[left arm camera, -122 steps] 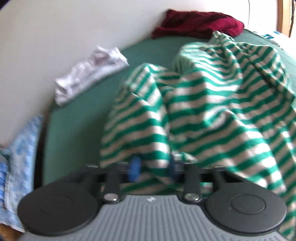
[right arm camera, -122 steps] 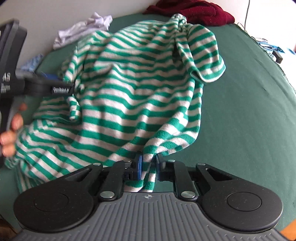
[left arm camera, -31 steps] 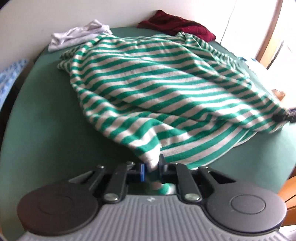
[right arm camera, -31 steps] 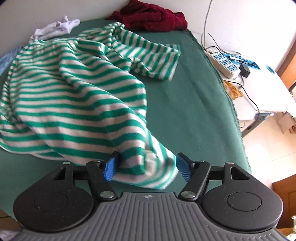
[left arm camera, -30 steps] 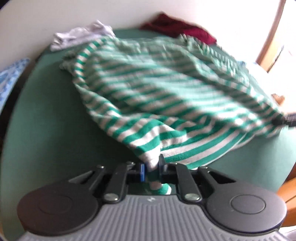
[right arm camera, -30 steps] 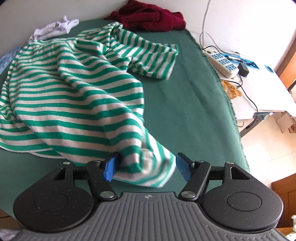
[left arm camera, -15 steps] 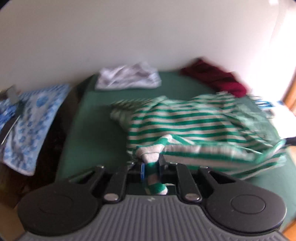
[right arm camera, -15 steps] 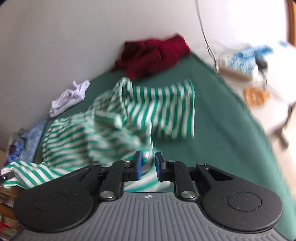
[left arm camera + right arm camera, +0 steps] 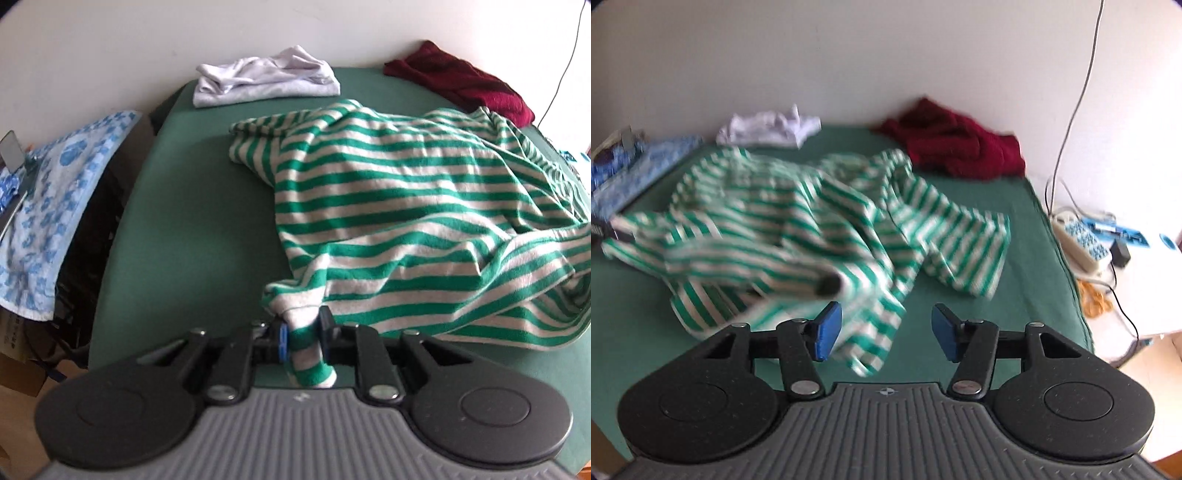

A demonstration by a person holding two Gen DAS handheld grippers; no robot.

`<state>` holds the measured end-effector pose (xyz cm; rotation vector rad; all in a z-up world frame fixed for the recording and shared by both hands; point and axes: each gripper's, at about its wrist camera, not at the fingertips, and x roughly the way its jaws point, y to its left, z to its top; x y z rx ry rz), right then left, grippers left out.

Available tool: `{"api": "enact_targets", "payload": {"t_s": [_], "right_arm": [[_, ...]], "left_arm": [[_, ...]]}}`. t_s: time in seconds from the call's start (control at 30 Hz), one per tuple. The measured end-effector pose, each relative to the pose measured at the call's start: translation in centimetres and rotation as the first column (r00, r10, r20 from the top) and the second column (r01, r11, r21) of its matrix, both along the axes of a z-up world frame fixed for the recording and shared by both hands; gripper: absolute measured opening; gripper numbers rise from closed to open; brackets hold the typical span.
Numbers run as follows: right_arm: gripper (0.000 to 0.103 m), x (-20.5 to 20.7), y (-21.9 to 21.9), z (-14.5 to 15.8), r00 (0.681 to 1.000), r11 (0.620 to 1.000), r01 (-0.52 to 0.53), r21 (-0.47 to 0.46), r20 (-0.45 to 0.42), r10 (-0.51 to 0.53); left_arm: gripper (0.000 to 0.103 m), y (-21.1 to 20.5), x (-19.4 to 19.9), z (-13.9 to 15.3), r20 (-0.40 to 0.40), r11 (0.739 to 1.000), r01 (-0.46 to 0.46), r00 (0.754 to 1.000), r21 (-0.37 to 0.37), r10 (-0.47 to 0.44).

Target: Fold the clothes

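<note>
A green-and-white striped shirt [image 9: 406,206] lies rumpled on the green table cover [image 9: 192,221]. My left gripper [image 9: 301,334] pinches a corner of the shirt at its near left edge; the jaws are opening, with cloth still between the pads. In the right wrist view the shirt [image 9: 812,206] is blurred by motion. My right gripper [image 9: 884,328] hangs over the shirt's near edge with its jaws opening wide. A loose fold lies by the left blue pad [image 9: 827,330], and neither pad presses on it.
A white garment [image 9: 266,79] and a dark red one [image 9: 458,77] lie at the table's far edge by the wall. A blue floral towel [image 9: 55,192] hangs off to the left. A power strip [image 9: 1082,243] and cables sit on a white surface to the right.
My right gripper shut on the shirt's hem half a second ago and has now opened off it. My left gripper kept its hold and dragged its corner; the shirt has bunched toward the right.
</note>
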<state>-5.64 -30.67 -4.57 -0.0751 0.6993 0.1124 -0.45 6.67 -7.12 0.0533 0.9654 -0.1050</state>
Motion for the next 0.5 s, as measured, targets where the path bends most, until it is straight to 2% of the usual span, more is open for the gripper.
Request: {"api": "enact_targets", "payload": {"t_s": [0.07,0.1,0.13,0.17,0.2,0.27,0.3,0.33,0.37,0.4,0.5], "right_arm": [[0.072,0.6,1.2,0.4,1.0,1.0,-0.001,-0.014,0.001,0.001],[0.071,1.1,1.8,0.2,1.0,0.999,0.0,-0.052,-0.008,-0.001],[0.067,1.6,2.4,-0.2,1.0,0.994,0.006,-0.11,-0.022,-0.009],[0.062,2.0,2.9,-0.6,0.999,0.986,0.011,-0.168,-0.037,-0.018],[0.057,2.1,2.9,-0.7,0.999,0.983,0.013,-0.185,-0.038,-0.02],[0.039,2.3,2.1,-0.5,0.998,0.984,0.042,-0.175,-0.042,-0.05],[0.034,2.4,1.7,-0.6,0.995,0.981,0.069,-0.181,-0.052,-0.08],[0.022,2.6,1.2,-0.8,0.992,0.978,0.096,-0.186,-0.063,-0.109],[0.011,2.7,0.6,-1.0,0.989,0.977,0.114,-0.178,-0.072,-0.129],[0.008,2.9,-0.1,-1.1,0.985,0.979,0.139,-0.15,-0.079,-0.152],[0.003,2.8,-1.8,-0.8,0.971,0.975,0.223,0.019,-0.097,-0.22]], "left_arm": [[0.019,-0.3,0.1,0.1,0.015,1.0,0.012,1.0,-0.004,-0.012],[0.02,-0.4,0.2,0.2,0.022,1.0,0.018,1.0,-0.004,-0.018],[0.025,-0.5,0.4,0.2,0.02,1.0,0.019,1.0,0.003,-0.02],[0.026,-0.6,0.6,0.1,0.019,1.0,0.021,1.0,0.01,-0.021],[0.025,-0.5,0.8,0.1,0.02,1.0,0.022,1.0,0.021,-0.022],[0.026,-0.4,1.0,0.1,0.028,0.999,0.03,0.999,0.029,-0.031],[0.026,-0.2,1.2,-0.1,0.025,0.999,0.033,0.999,0.031,-0.033],[0.027,0.1,1.4,-0.2,0.017,0.999,0.032,0.999,0.029,-0.032],[0.027,0.5,1.5,-0.1,0.012,0.999,0.033,0.999,0.021,-0.033],[0.029,0.8,1.7,-0.1,0.006,0.999,0.034,0.999,0.013,-0.034],[0.05,2.0,1.1,0.6,0.017,0.998,0.062,0.998,-0.002,-0.062]]}}
